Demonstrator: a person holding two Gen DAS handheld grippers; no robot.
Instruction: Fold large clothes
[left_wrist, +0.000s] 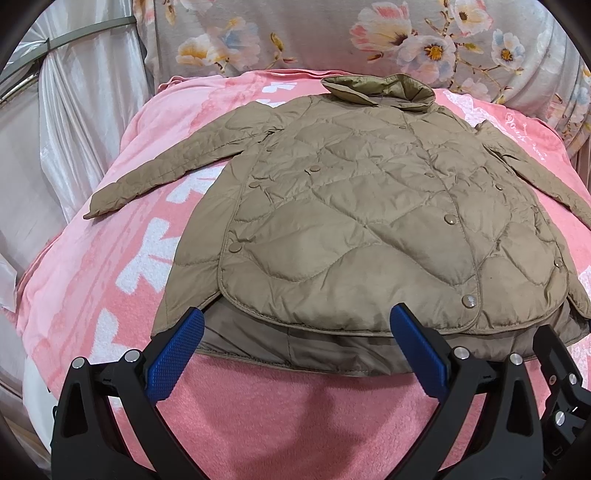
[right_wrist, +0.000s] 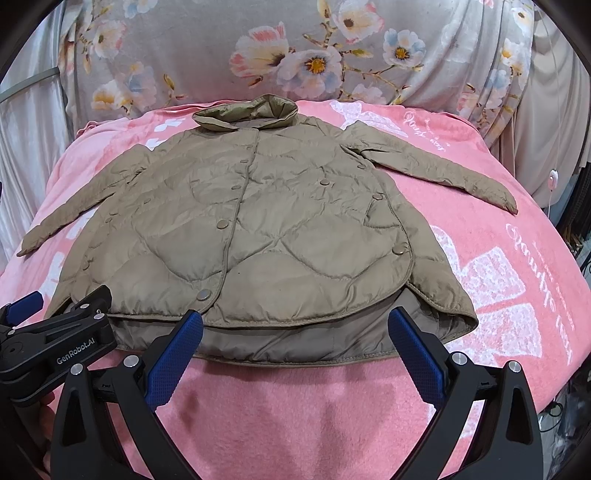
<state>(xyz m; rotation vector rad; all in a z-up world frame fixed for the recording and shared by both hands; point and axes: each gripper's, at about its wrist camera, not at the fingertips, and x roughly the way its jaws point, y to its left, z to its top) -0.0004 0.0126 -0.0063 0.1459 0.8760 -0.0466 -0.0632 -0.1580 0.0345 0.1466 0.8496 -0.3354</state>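
Bare pink blanket (right_wrist: 295, 406) near jacket (right_wrist: 251, 236) hem: passable. Left claw (right_wrist: 22, 317) crowds hem's left corner.

The black bases of both fingers of the left gripper (left_wrist: 297, 328) run off the bottom edge of the left wrist view; the same holds for the right gripper (right_wrist: 295, 332) in the right wrist view. The neighbouring right gripper is cut off by the right edge of the left wrist view, so its jaw state cannot be read there. Ahead of the left gripper, the far-right sleeve (left_wrist: 546, 184) of the jacket (left_wrist: 369, 221) leaves the view before its cuff. The script (right_wrist: 424, 131) on the pink blanket (right_wrist: 295, 406), ahead and right of the right gripper, is too small to read.
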